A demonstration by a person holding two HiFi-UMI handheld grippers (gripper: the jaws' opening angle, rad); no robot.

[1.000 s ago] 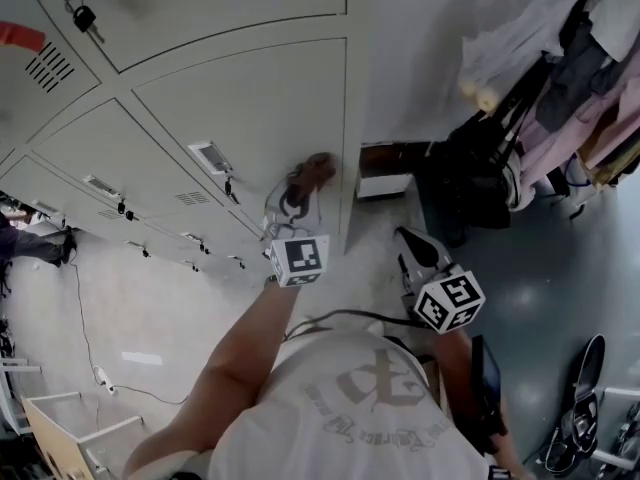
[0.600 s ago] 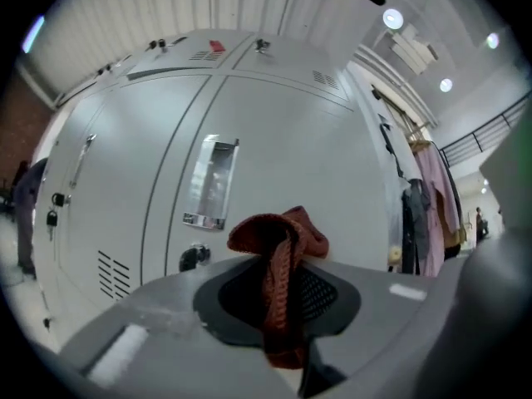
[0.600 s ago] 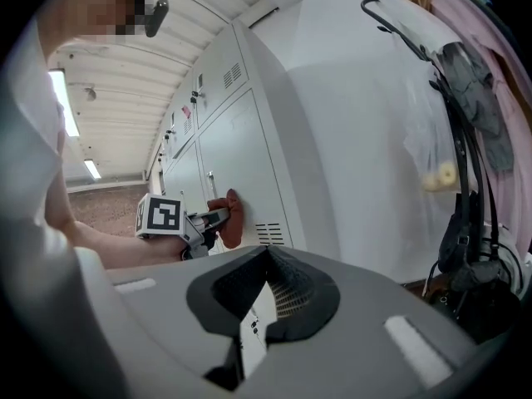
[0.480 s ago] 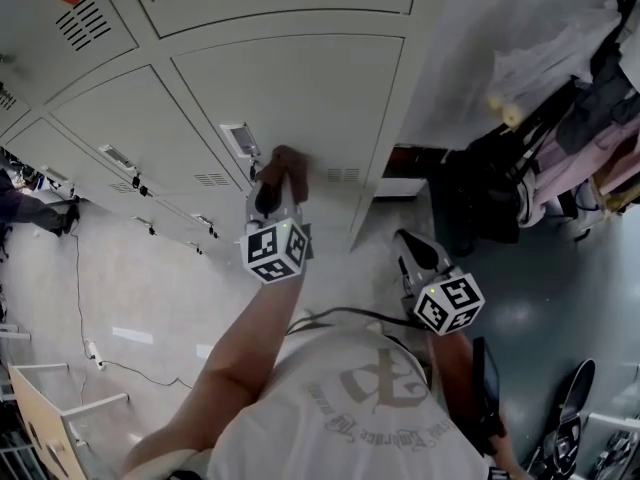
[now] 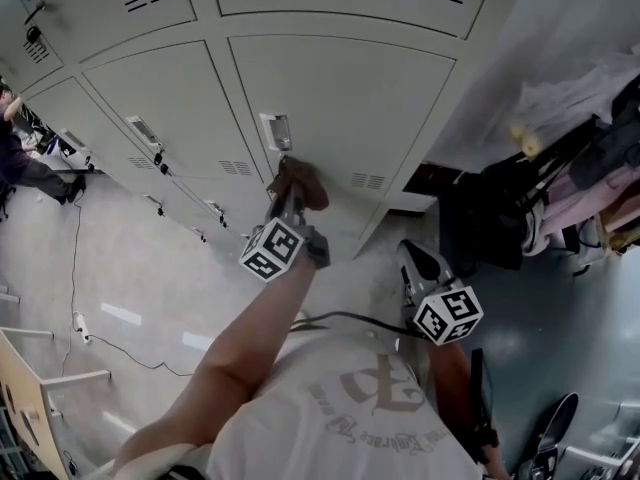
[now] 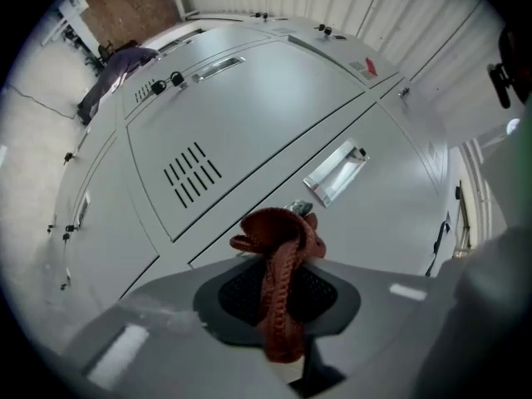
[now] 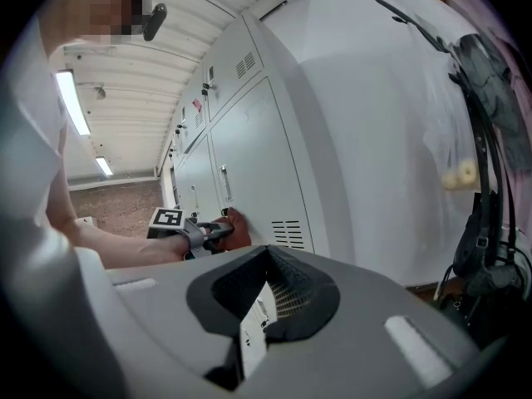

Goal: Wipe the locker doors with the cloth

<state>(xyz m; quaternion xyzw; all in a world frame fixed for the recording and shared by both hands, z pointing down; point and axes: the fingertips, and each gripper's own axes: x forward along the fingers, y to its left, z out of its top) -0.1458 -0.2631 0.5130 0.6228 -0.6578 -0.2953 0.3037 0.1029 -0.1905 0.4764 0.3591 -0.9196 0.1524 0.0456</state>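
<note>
Cloth (image 5: 300, 179) pinched in left claw (image 5: 287, 200), pressed against locker door (image 5: 350, 98) just below handle (image 5: 274, 131). Wiping step in hand. Right claw (image 7: 249, 327) closed, empty, held back at right. Next move likely: sweep cloth across door, keeping contact.

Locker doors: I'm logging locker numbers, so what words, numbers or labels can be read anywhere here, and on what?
Nothing can be read outright.
Shirt print: lettering under an emblem, too blurred.
Door plate: too small.
Red sticker: too small.
Marker cubes: square patterns, no words.
</note>
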